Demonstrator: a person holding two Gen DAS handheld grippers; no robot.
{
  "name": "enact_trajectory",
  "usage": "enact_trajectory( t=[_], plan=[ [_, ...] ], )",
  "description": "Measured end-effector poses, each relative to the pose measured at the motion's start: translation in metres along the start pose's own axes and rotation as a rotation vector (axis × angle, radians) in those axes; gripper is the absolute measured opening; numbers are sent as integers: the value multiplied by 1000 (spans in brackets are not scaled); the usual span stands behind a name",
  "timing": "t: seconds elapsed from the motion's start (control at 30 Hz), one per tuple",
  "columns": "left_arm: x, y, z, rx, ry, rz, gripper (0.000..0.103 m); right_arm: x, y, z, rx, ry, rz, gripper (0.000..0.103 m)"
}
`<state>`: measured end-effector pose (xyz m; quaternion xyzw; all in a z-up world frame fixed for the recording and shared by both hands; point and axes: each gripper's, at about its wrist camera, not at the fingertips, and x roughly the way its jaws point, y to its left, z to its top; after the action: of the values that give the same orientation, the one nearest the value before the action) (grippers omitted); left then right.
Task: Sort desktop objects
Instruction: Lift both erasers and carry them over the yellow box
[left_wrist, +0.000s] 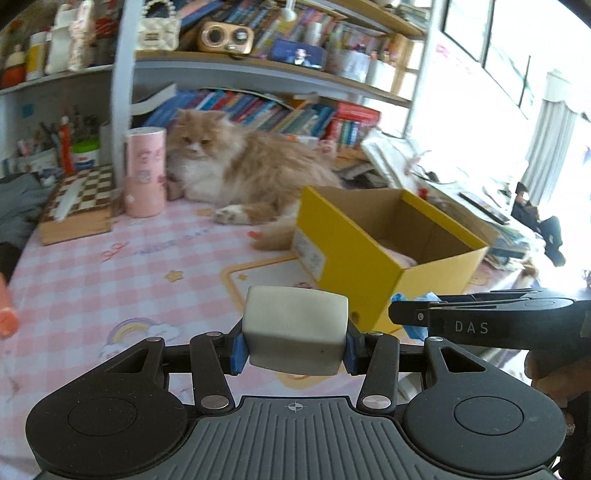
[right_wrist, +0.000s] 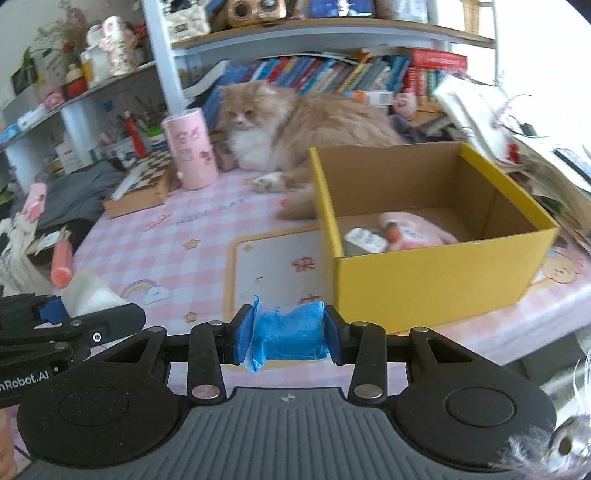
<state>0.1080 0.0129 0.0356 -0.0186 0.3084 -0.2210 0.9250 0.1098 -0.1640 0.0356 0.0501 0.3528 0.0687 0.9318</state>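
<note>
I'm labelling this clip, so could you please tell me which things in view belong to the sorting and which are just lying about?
Job:
- white block, in left gripper
- blue packet, in right gripper
- yellow box

Lying about:
- cat
- pink canister
- chessboard
- books

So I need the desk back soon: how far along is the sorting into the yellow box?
Partly done. The yellow box already holds a pink item and a white-grey object. In hand: the left gripper clamps a grey block, and the right gripper clamps a blue packet, both short of the box. Left: an orange tube and a chessboard.
</note>
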Motion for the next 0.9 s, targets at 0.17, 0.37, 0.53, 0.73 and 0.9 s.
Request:
enact_trajectory(
  t=[0.17, 0.37, 0.53, 0.73, 0.9],
  plan=[
    [12, -16, 8, 34, 0, -57, 46, -9, -18, 0, 39, -16, -50, 37],
    [26, -37, 16, 59, 4, -99, 46, -14, -42, 0, 74, -12, -88, 37],
    [39, -56, 25, 69, -2, -113, 46, -17, -62, 6, 77, -17, -94, 37],
    [61, -85, 42, 59, -24, -106, 46, -18, -92, 24, 50, -39, -77, 37],
    [76, -105, 52, 52, -41, -67, 46, -11, -119, 45, 26, -54, -41, 37]
  ],
)
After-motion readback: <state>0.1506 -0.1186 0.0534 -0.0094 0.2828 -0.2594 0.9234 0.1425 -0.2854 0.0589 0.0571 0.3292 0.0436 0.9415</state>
